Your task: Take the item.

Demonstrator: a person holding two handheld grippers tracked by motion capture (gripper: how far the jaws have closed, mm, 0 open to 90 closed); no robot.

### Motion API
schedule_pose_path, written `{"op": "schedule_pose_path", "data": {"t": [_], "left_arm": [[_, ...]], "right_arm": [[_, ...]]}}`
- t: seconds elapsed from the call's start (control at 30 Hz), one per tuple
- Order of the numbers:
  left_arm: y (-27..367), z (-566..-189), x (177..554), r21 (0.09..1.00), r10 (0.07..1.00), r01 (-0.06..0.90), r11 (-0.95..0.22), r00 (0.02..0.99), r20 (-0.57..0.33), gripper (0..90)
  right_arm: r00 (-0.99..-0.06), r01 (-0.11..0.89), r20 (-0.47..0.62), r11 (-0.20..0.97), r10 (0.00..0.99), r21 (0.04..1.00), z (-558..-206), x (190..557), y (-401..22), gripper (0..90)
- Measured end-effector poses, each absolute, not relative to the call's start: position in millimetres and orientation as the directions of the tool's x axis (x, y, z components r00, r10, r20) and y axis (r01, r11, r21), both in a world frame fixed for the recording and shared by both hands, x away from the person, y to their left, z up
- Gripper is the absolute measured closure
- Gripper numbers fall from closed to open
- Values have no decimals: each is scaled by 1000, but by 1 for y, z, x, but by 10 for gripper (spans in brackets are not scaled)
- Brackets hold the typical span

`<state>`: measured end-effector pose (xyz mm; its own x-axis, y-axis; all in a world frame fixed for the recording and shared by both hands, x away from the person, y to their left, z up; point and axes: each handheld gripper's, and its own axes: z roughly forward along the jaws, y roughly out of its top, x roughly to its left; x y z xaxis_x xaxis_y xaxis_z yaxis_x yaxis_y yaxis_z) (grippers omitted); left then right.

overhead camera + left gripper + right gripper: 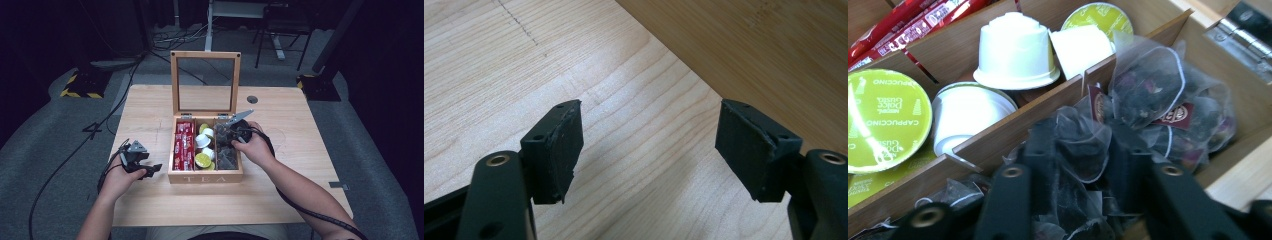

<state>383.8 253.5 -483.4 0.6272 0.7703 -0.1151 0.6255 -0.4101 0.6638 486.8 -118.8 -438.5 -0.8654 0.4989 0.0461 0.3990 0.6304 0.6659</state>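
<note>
Reaching into the right compartment of the wooden box lettered "TEA", the right gripper pinches a mesh tea bag (beside "Dolce Gusto CAPPUCCINO" capsules), while the left gripper gapes empty over the table.

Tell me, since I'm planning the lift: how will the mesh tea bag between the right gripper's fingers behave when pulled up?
The mesh tea bag looks thin and crumpled, so it will probably squash rather than resist. Loose leaves suggest it is light. Strings and tags among the neighbouring tea bags could snag and drag one along.
</note>
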Motion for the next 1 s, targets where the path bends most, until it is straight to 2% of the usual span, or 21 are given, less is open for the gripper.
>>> {"op": "schedule_pose_path", "data": {"t": [0.33,0.7,1.0], "left_arm": [[253,-483,384,668,769,621,-410,629,-113,279],[252,-481,384,673,771,618,-407,628,-111,280],[253,-481,384,678,771,614,-404,627,-109,281]], "right_arm": [[-871,374,46,599,489,708,-431,486,-126,823],[-869,361,56,553,492,751,-419,484,-134,839],[-876,338,96,458,473,822,-400,479,-143,840]]}}
